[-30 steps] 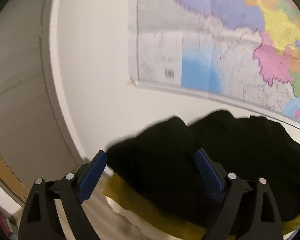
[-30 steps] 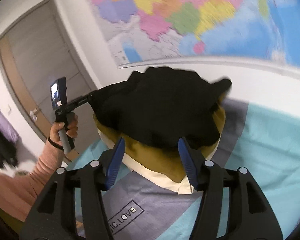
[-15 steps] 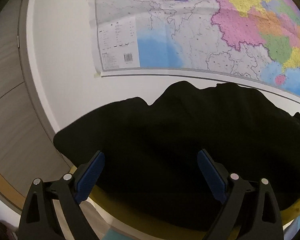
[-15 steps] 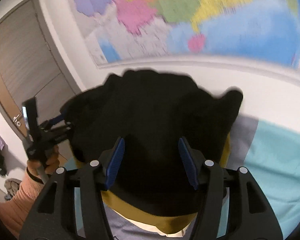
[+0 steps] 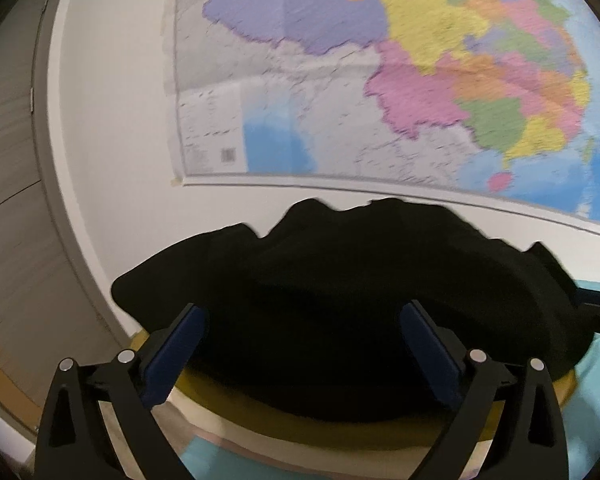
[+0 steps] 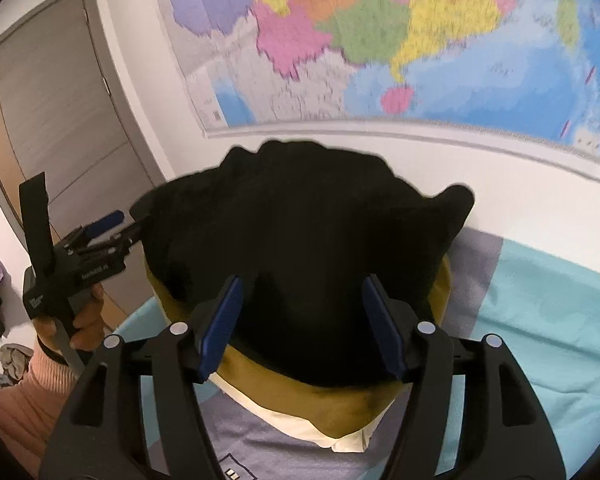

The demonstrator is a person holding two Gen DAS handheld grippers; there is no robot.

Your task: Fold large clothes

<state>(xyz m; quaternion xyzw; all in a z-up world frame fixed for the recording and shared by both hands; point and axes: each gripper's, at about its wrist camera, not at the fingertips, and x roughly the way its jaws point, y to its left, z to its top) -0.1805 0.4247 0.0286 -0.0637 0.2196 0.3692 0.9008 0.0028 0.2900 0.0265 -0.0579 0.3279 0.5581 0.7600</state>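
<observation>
black garment (image 6: 300, 240) heaped on the pile | left gripper (image 6: 112, 228) at its left edge, grasp unclear | right gripper (image 6: 302, 328) spread wide, astride its near edge, nearer

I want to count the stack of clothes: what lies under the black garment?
Under the black garment lies a mustard-yellow piece, then a cream one, on a grey and teal sheet. Anything more is covered.

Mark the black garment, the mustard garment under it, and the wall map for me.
black garment (image 6: 300, 232), right wrist view, middle of the heap's top.
mustard garment (image 6: 340, 408), right wrist view, front edge below the black cloth.
wall map (image 5: 340, 92), left wrist view, grey area beside the pink region.
</observation>
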